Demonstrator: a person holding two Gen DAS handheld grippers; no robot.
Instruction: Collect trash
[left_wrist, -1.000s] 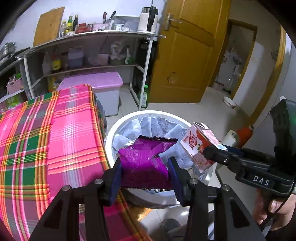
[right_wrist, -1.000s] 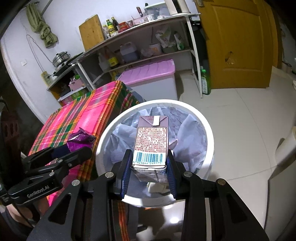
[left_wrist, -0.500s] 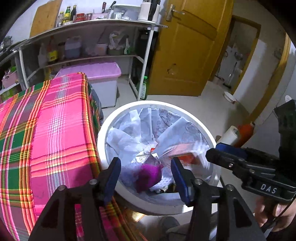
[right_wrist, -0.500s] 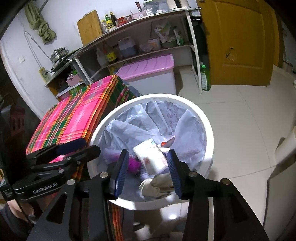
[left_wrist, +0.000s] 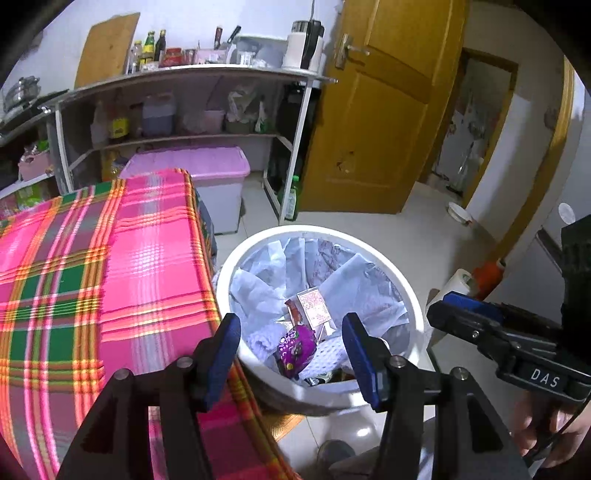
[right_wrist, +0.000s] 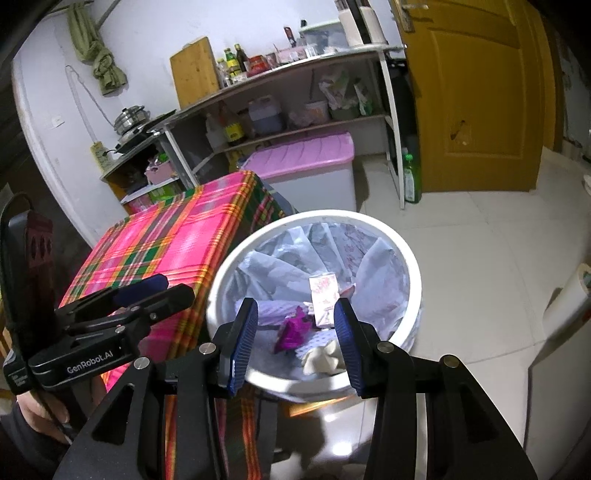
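Observation:
A white trash bin (left_wrist: 373, 258) with a pale plastic liner stands on the floor beside the table; it also shows in the right wrist view (right_wrist: 413, 266). Inside lie a purple snack wrapper (left_wrist: 297, 349) (right_wrist: 291, 330) and a small pink-and-white carton (left_wrist: 314, 308) (right_wrist: 324, 295), among other trash. My left gripper (left_wrist: 291, 354) is open and empty above the bin's near rim. My right gripper (right_wrist: 295, 332) is open and empty above the bin too. Each gripper shows from the side in the other's view.
A table with a pink plaid cloth (left_wrist: 92, 280) touches the bin's left side. A pink-lidded storage box (left_wrist: 192, 166) and shelves of bottles (left_wrist: 170, 110) stand behind. A yellow wooden door (left_wrist: 384, 110) is at back right. A white roll (left_wrist: 458, 280) stands right of the bin.
Both grippers opened and let go. The purple wrapper and the carton fell into the bin and now lie still there. Both grippers have lifted a little.

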